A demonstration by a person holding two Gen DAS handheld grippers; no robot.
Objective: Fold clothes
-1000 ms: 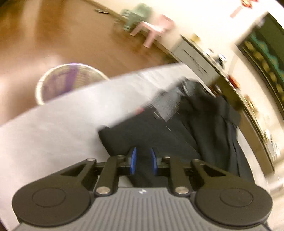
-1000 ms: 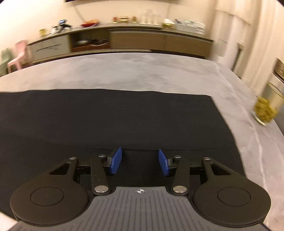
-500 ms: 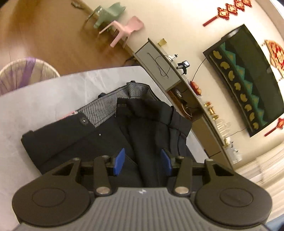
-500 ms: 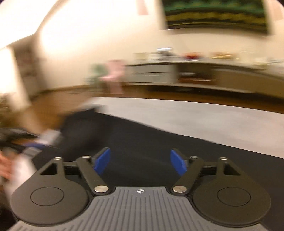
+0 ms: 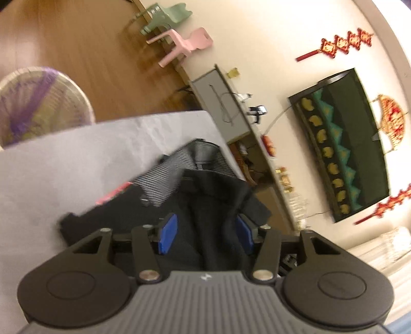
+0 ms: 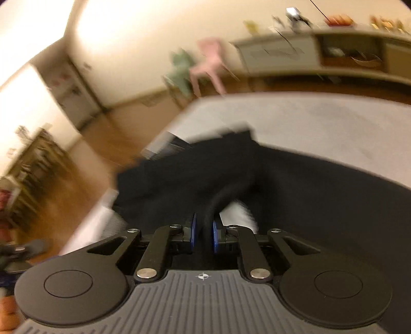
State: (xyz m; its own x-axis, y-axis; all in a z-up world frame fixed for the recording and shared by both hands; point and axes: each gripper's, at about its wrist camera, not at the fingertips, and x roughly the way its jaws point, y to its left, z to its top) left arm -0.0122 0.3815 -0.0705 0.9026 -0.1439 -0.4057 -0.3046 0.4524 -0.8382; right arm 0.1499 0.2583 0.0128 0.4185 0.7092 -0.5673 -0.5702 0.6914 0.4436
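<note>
1. Black trousers (image 5: 210, 200) spread on the grey desk (image 5: 77, 159), waistband at its far corner.
2. Left gripper (image 5: 205, 231): fingers apart and widening, cloth between, not pinched.
3. Right gripper (image 6: 203, 231): fingers closing, clamped on a trouser fold.

Warm yellowish light fills the room and bounces off cream walls (image 5: 257, 38). A brown wooden floor (image 5: 64, 38) runs up to the skirting, where a pink plastic chair (image 5: 185, 43) stands just beside a pale green one (image 5: 164, 18). Along the same wall sits a long low sideboard (image 5: 226, 102) cluttered with small items, and above it hangs a dark screen (image 5: 346, 144) flanked by red hanging ornaments (image 5: 339, 46). A round woven basket (image 5: 38, 102) stands on the floor beyond the grey table (image 5: 64, 159).
</note>
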